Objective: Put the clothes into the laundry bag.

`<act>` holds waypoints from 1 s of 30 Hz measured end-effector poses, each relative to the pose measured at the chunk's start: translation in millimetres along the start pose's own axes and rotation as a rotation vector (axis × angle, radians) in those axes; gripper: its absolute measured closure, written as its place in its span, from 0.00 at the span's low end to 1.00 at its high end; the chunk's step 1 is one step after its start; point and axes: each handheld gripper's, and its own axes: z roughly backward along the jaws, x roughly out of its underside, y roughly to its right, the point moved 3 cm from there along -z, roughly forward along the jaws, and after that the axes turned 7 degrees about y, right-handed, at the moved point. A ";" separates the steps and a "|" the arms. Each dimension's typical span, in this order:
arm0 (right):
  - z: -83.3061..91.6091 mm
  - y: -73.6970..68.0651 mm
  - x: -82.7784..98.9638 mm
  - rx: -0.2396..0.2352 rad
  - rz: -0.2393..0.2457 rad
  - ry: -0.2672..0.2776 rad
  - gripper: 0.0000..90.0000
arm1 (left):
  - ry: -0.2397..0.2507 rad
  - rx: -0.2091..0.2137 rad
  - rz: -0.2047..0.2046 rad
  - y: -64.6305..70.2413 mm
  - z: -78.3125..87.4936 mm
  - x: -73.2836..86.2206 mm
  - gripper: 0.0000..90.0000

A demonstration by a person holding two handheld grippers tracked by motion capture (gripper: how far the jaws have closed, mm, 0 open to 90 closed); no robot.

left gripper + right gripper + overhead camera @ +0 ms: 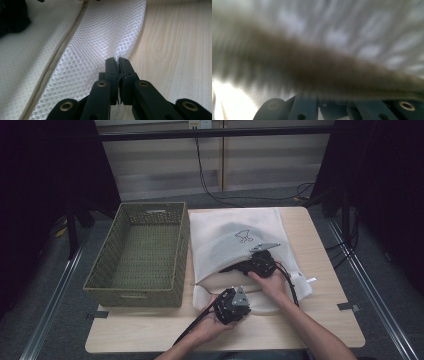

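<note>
A white honeycomb-mesh laundry bag (235, 237) bears a small grey print; the woven basket (140, 252) is olive green; the tabletop (320, 250) pale wood-grain.

Recording lab or studio: small wooden table (320, 320) ringed by black curtains (385, 180), metal frame rails (50, 310), loose floor cables (210, 185).

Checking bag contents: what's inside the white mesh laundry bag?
The right gripper reaches into the mesh laundry bag; a dark item shows at its opening. Deeper contents are covered by mesh.
</note>
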 end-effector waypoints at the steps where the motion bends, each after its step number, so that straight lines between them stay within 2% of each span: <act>1: -2.6 2.6 -1.7 0.021 -0.012 0.011 0.92 | 0.000 -0.001 -0.001 0.1 0.0 0.0 0.97; 18: -15.2 15.8 -8.4 0.063 -0.053 0.052 0.92 | 0.001 -0.002 -0.007 0.1 -0.1 -0.1 0.97; 24: -20.3 19.3 -10.3 0.111 -0.066 0.074 0.92 | -0.004 0.002 -0.009 0.2 0.3 -0.2 0.97; 26: -22.3 19.9 -11.0 0.130 -0.069 0.082 0.92 | -0.014 0.010 -0.028 -0.8 1.0 -0.1 0.97; 30: -24.0 22.3 -12.2 0.164 -0.062 0.107 0.92 | -0.015 0.000 -0.029 -0.6 1.2 0.1 0.97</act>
